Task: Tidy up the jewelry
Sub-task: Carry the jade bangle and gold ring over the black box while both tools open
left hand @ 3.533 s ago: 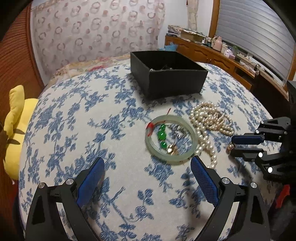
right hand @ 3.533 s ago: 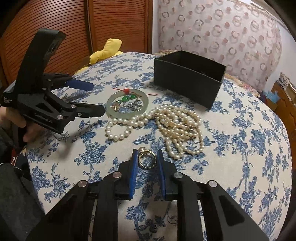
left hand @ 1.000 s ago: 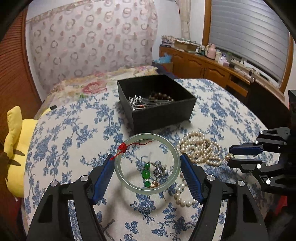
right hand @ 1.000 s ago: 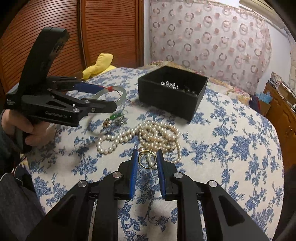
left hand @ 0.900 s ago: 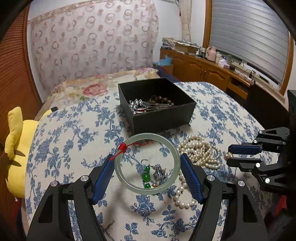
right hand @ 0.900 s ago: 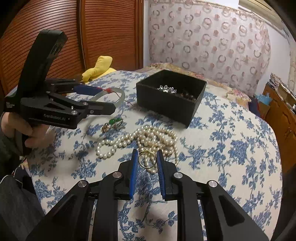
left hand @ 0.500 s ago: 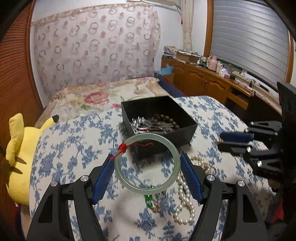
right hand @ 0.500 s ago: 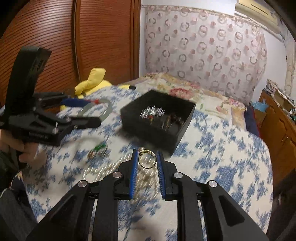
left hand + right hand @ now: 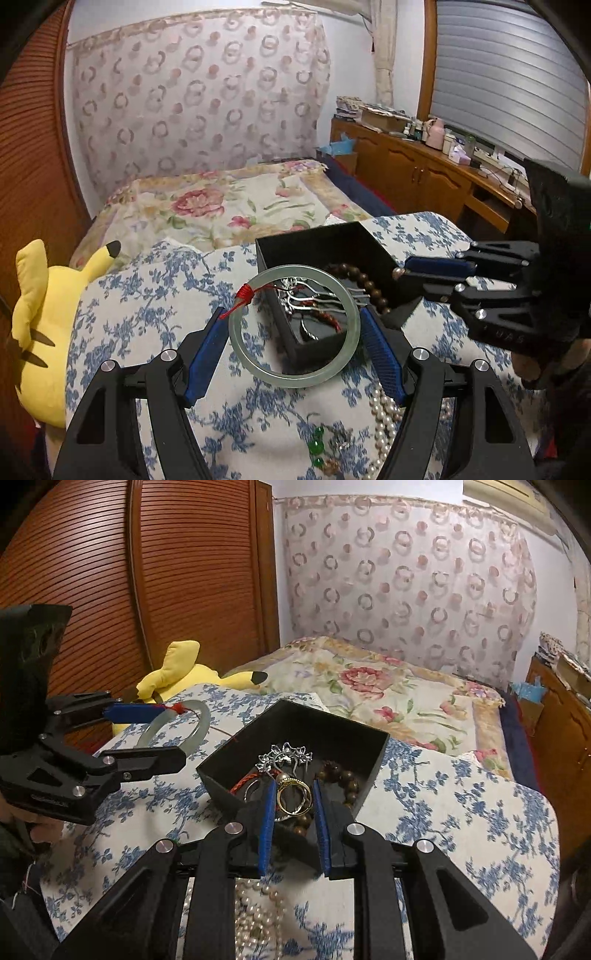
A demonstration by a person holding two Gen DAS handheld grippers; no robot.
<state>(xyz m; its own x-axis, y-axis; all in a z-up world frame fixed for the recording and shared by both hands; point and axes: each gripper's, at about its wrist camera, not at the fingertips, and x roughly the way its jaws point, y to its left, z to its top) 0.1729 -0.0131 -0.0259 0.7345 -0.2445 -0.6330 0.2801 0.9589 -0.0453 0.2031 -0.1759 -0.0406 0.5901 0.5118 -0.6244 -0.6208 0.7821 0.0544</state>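
My left gripper (image 9: 293,325) is shut on a pale green jade bangle (image 9: 243,350) with a red thread knot, and holds it in the air over the near-left corner of the black box (image 9: 325,238). My right gripper (image 9: 294,794) is shut on a gold ring (image 9: 293,798) with a pearl and holds it over the inside of the box (image 9: 332,731). The box holds a silver hairpin (image 9: 284,755), brown wooden beads (image 9: 343,779) and a red cord. The right gripper also shows in the left wrist view (image 9: 402,271), and the left gripper with the bangle (image 9: 195,723) shows in the right wrist view.
A pearl necklace (image 9: 384,424) and green bead earrings (image 9: 317,448) lie on the blue-flowered cloth (image 9: 147,314) in front of the box. A yellow plush toy (image 9: 40,325) lies at the left. A floral bed (image 9: 221,210) lies behind, a wooden cabinet (image 9: 417,170) at the right.
Both grippers have risen and moved forward to the box. The bangle now hangs over the box's near corner and the ring is over the box's inside.
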